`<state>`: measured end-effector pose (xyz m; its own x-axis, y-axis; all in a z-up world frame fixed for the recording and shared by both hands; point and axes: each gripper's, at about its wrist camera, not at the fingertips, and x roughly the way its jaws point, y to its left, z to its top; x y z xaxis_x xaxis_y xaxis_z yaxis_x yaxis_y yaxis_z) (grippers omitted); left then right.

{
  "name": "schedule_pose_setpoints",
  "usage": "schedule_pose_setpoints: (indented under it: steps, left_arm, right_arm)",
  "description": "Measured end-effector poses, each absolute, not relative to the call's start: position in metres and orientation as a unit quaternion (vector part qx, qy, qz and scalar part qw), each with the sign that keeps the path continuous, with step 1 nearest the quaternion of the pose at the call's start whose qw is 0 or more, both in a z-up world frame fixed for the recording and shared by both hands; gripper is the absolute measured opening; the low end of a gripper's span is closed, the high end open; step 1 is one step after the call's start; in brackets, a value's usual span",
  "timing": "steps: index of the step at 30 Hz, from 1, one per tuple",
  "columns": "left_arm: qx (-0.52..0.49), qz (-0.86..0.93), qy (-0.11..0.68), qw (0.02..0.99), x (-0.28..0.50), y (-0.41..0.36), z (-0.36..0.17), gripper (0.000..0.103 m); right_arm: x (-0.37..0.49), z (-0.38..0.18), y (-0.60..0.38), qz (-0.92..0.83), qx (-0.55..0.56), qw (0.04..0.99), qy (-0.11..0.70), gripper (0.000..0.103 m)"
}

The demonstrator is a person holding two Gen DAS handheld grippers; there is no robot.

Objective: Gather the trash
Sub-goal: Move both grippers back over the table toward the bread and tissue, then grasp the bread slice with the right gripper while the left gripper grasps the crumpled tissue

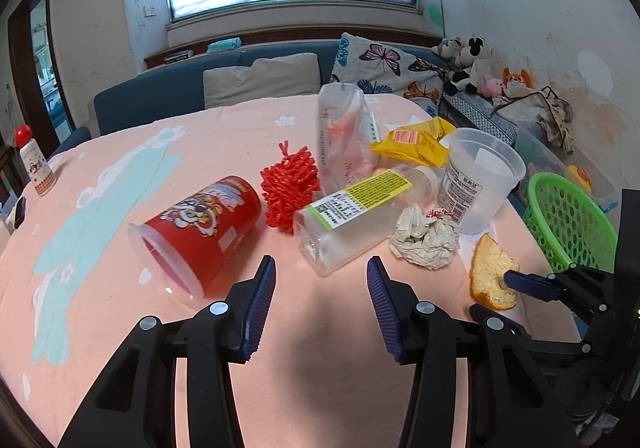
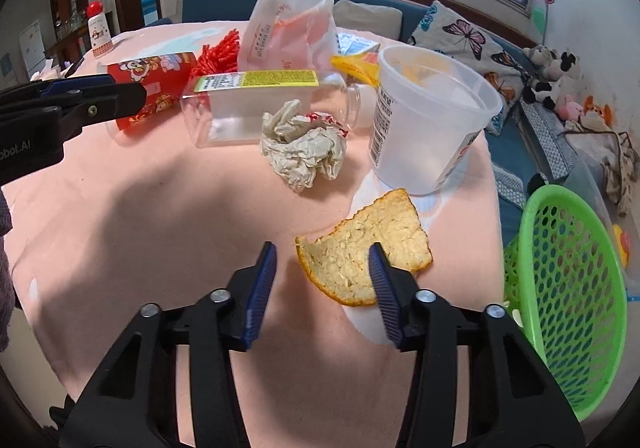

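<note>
- Green mesh basket (image 2: 568, 288) stands at the worktop's (image 2: 160, 228) right edge, likely where the trash goes.
- Clear plastic bottle (image 1: 348, 215) lies on its side mid-worktop: light, stiff, slippery; grip across its flat body.
- Orange peel (image 2: 360, 248): light, limp; pinch one edge.
- Right gripper (image 2: 322, 268) straddles the peel's corner, jaws partly open, not yet pinching.
- Left gripper (image 1: 322, 280) hangs half open, empty.
</note>
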<state>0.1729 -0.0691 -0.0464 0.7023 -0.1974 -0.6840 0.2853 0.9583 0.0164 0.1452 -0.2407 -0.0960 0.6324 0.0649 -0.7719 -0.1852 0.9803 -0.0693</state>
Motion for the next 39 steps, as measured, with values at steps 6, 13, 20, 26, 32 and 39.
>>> schedule_pose_setpoints:
  steps: [6,13,20,26,32,39]
  left_arm:
    - [0.062,-0.151,0.373,0.913,0.181,-0.081,-0.054,0.046]
    - [0.062,-0.172,0.388,0.904,0.187,-0.100,-0.064,0.052]
    - [0.076,-0.185,0.389,0.899,0.190,-0.121,-0.070,0.069]
    - [0.088,-0.194,0.394,0.894,0.196,-0.139,-0.078,0.072]
    - [0.092,-0.193,0.399,0.892,0.205,-0.150,-0.085,0.072]
    - [0.094,-0.197,0.414,0.884,0.216,-0.158,-0.096,0.072]
  right_arm:
    - [0.144,-0.098,-0.248,0.071,-0.059,0.902,0.422,0.020]
    - [0.130,-0.089,-0.259,0.082,-0.032,0.906,0.415,0.010]
    - [0.113,-0.072,-0.276,0.089,0.000,0.912,0.400,0.008]
    - [0.097,-0.057,-0.289,0.087,0.015,0.919,0.385,0.006]
    - [0.092,-0.058,-0.300,0.084,0.028,0.917,0.390,0.007]
    - [0.094,-0.065,-0.314,0.068,0.057,0.911,0.402,0.039]
